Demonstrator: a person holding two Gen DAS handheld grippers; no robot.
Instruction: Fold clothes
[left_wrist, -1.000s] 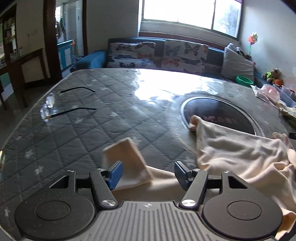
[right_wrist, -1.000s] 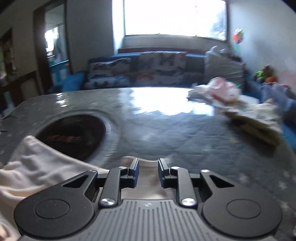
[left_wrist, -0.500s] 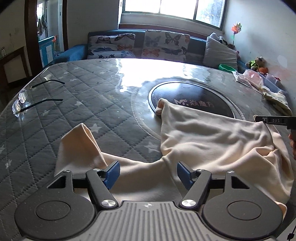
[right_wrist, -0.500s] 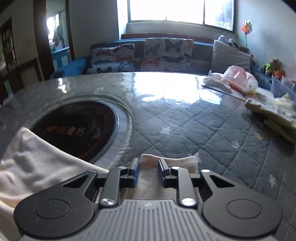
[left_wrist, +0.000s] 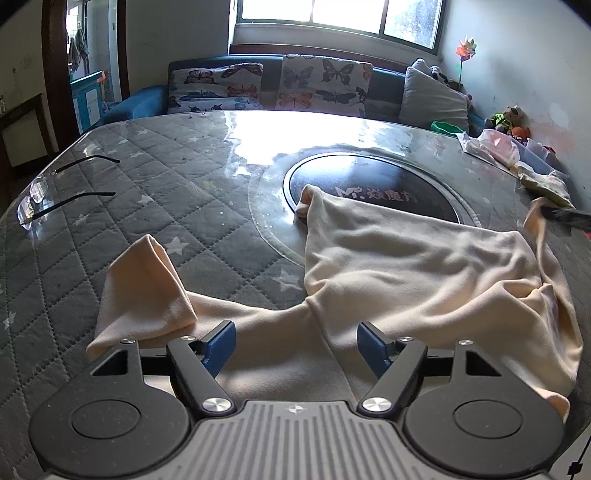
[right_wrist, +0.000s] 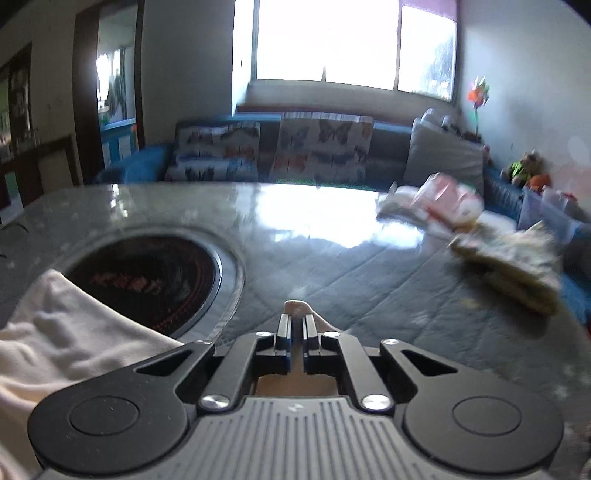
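Left gripper (left_wrist: 295, 345): its 2 blue-padded fingers (left_wrist: 221, 341) stood spread wide above the near part of the cloth, pinching nothing.
Right gripper (right_wrist: 294, 330): its jaws were pressed nearly together on a small flap of the cloth's edge, which poked out beyond the tips; the left wrist view showed that corner lifted at the far right.
Cream garment (left_wrist: 406, 266): it lay crumpled on the near half of the table, 1 part folded into a peak at the left, another part reaching onto the dark disc.
Table (left_wrist: 166, 192): a grey quilted cover with white stars sat under a glossy clear top that mirrored the window.
Round black inset (left_wrist: 388, 184): set into the table's middle, it bore a pale logo reading roughly "M" with Chinese characters, too small to read surely.
Eyeglasses (left_wrist: 44, 195): they rested open near the table's left edge, well apart from the garment.
Folded clothes (right_wrist: 509, 266): blurred, they sat at the table's right side.
Sofa (left_wrist: 273, 88): blue, with butterfly-print cushions, it stood behind the table.
Window (left_wrist: 340, 18): bright daylight came in above the sofa.
Pinwheel (left_wrist: 466, 50): it stood in the right corner, above stuffed toys.
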